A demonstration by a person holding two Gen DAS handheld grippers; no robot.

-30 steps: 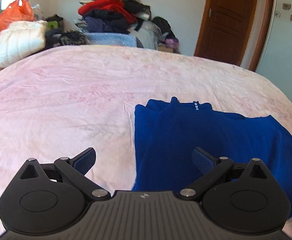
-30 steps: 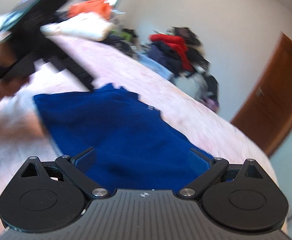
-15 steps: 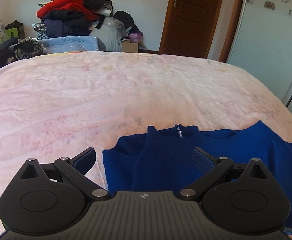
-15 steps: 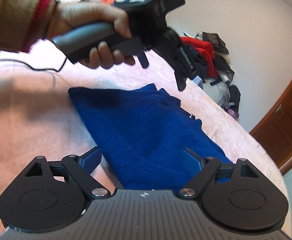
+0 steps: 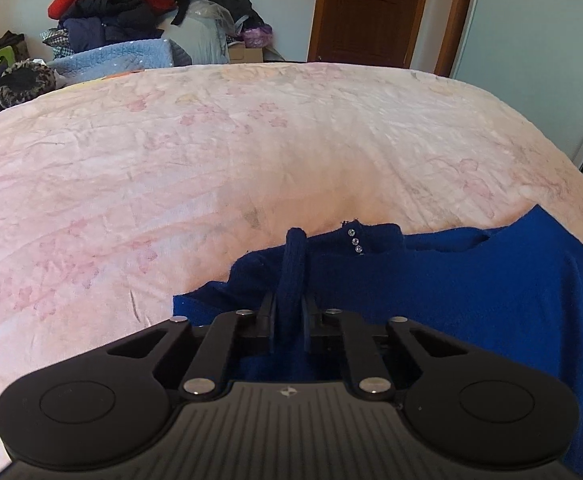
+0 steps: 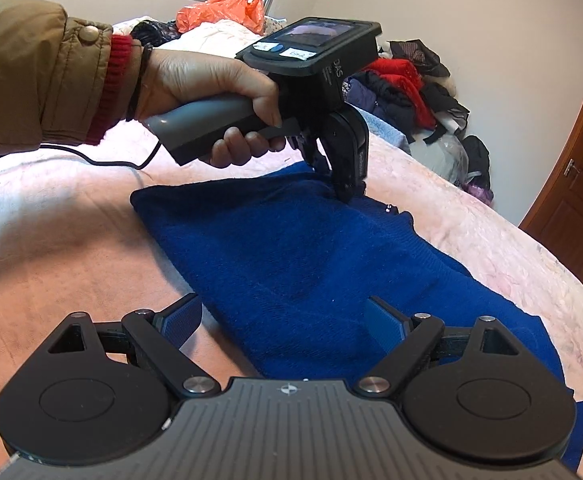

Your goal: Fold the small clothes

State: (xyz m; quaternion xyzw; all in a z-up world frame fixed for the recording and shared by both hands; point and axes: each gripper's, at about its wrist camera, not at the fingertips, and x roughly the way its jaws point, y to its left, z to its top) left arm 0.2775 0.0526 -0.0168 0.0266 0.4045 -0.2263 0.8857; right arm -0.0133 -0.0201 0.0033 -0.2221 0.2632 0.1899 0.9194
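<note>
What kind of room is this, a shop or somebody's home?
Most likely a home bedroom: a bed with a pink floral cover, a heap of clothes against the wall, and a wooden door.

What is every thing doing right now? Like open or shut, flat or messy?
left gripper: shut, pinching a ridge of the sweater near its collar.
right gripper: open, over the sweater's near end, holding nothing.
blue sweater: lying on the bed, partly folded, bunched where it is pinched.
pink bedspread: spread out, wrinkled.
clothes pile: heaped, unfolded.
door: shut.
</note>
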